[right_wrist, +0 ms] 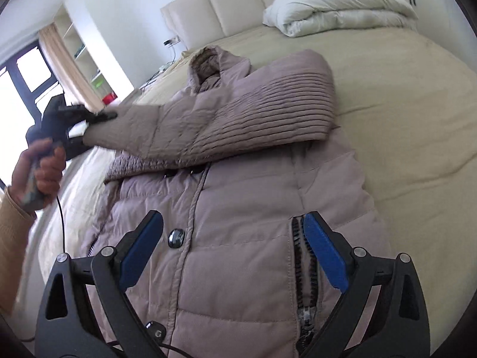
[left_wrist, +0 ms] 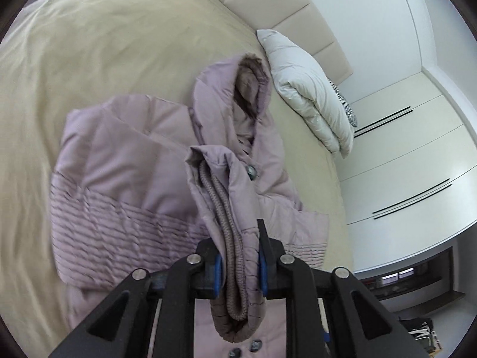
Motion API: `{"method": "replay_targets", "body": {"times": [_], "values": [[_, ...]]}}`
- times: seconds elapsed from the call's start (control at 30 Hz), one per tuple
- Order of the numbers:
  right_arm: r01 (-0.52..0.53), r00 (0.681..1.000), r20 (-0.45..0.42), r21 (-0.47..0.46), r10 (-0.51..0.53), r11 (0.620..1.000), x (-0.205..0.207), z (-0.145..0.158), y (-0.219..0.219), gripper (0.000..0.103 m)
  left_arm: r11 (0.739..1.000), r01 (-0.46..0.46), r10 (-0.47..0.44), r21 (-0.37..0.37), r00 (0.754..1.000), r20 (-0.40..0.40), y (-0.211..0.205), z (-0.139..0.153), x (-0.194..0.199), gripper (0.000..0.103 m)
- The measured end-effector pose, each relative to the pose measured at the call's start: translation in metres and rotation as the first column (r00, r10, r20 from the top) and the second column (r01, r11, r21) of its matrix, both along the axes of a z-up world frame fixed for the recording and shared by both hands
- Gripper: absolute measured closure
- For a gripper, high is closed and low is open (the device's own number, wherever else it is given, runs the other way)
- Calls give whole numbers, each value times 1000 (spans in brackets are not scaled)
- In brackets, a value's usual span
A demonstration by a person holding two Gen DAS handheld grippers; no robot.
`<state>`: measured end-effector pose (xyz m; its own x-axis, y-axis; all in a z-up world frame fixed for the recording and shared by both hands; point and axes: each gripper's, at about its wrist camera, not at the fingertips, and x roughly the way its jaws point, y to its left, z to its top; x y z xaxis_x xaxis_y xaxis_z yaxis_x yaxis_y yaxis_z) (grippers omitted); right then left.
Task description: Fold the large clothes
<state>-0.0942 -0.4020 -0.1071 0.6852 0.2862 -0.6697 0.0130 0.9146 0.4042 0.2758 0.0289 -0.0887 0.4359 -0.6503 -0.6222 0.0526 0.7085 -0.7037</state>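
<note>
- Left wrist view: the left gripper [left_wrist: 240, 264], a black two-finger tong with blue pads, is closed tight on the cuff end of a sleeve [left_wrist: 229, 238] of the mauve quilted puffer coat [left_wrist: 119, 179]; the ribbed knit inner cuff shows between the fingers.
- The pinched sleeve rises from the coat, which lies spread on the beige bed sheet [left_wrist: 89, 44].
- The coat's hood [left_wrist: 238, 89], with a brownish lining, lies at the far end of the coat, toward the cream padded headboard [left_wrist: 283, 9].
- A dark round button [left_wrist: 252, 171] sits on the coat just beyond the held sleeve.
- A folded off-white duvet [left_wrist: 307, 92] rests beside the hood, against the headboard.
- White wardrobe doors with dark bar handles [left_wrist: 402, 149] stand beyond the far side of the coat and bed.
- Right wrist view: the right gripper [right_wrist: 234, 256], of the same black-and-blue make, has its fingers spread wide and grips nothing; it hangs over the coat's [right_wrist: 238, 268] lower front.
- Its fingers straddle the front panel, with a shiny snap button [right_wrist: 176, 237] near one pad and a dark open pocket zip [right_wrist: 301, 265] just beside the other.
- The other sleeve [right_wrist: 268, 104], with rows of fine stitching, lies folded across the coat's chest.
- At the coat's far left, the left gripper [right_wrist: 92, 129] pinches the sleeve end, held by the person's left hand [right_wrist: 44, 173].
- The hood [right_wrist: 208, 65] lies past the folded sleeve; the duvet [right_wrist: 340, 3] lies well beyond the coat by the headboard [right_wrist: 223, 6].
- A window with a tan curtain [right_wrist: 68, 65] stands left of the coat.
</note>
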Motion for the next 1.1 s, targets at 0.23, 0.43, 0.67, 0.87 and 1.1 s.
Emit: {"method": "replay_targets", "body": {"times": [0.23,0.43,0.67,0.87,1.1], "values": [[133,988,32,340,-153,931,45,15,-84,17,989,-81,86,124,996,-30,48,-40,32,82],[128,986,43,435,-162,891,114,22,-98,49,985,-80,82,156,997,-2,55,-50,30,81],[75,996,3,409,-84,909,195,11,-57,51,970,-85,74,229,996,54,51,-44,19,80],[95,980,-192,222,-52,970,227,-67,-39,77,964,-89,76,251,995,60,58,-53,6,77],[108,991,-103,181,-90,978,211,-33,-45,84,945,-166,128,281,981,148,75,-23,-15,72]]}}
